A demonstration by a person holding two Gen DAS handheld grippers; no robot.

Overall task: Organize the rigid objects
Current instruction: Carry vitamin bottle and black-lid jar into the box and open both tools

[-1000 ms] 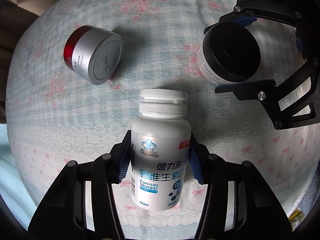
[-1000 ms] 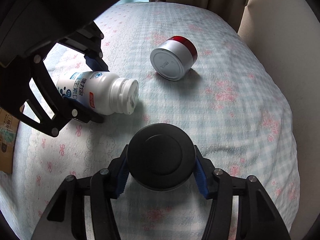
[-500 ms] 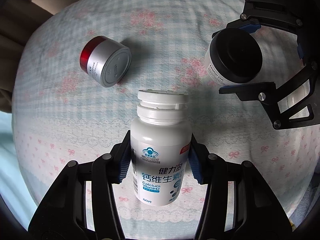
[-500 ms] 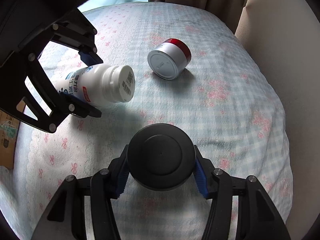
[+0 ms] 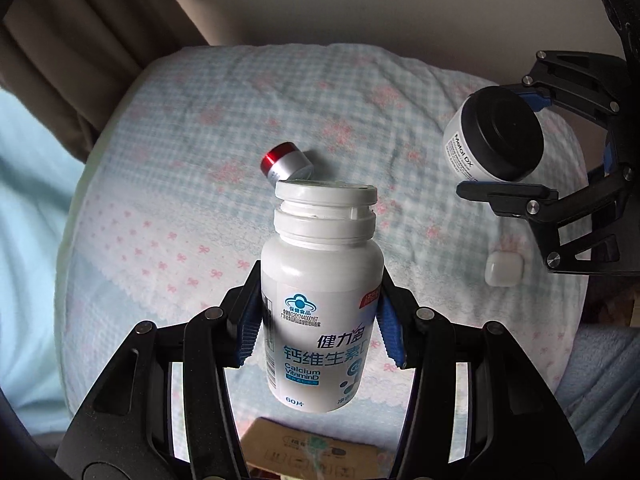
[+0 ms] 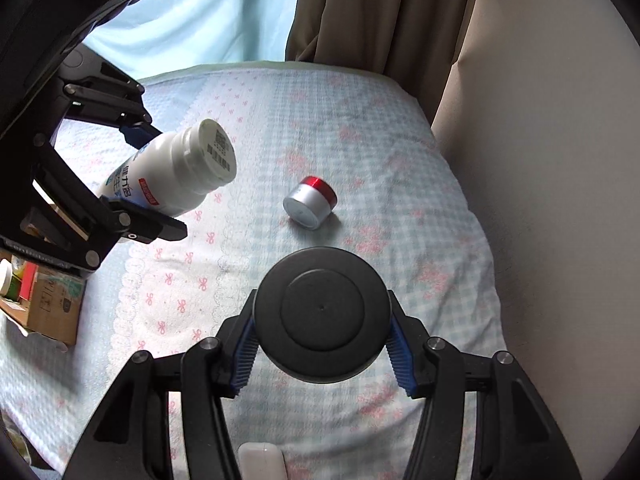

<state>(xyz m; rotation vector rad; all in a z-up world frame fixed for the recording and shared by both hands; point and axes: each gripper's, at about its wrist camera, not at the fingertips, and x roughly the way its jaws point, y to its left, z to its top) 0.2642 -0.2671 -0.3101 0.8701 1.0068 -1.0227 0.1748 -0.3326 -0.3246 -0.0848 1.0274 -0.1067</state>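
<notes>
the left gripper [image 5: 320, 322] is clamping a white calcium bottle [image 5: 322, 300] around its belly, and the right gripper [image 6: 322, 346] is clenching a black-lidded jar [image 6: 322, 316] by its sides; both things are hanging in the air above the checked bedspread [image 6: 420, 208]. the red-capped jar [image 6: 311, 202], my landmark here, is lying on its side on the cloth, well apart from both grippers.

what could be going wrong: the bottle is being held low on its body with the heavy-looking cap end sticking out and tilting toward the red-capped jar, so i judge it could be pivoting or sliding between the blue pads [image 5: 390, 338] if the person is swinging it fast. the black-lidded jar is round and smooth, and a loose squeeze may be letting it slip down. anything set down on its side on this soft cover may be rolling off (the red-capped jar is already lying that way).

for room: past the red-capped jar the cover is ending at a brown curtain [image 6: 360, 12] and a pale wall [image 6: 560, 160]. on the near side of it, a small white case [image 5: 504, 269] is sitting by the right gripper, and a cardboard box [image 6: 48, 304] is waiting beyond the cover's edge under the left gripper. between the red-capped jar and the grippers, bare cloth is lying open.
</notes>
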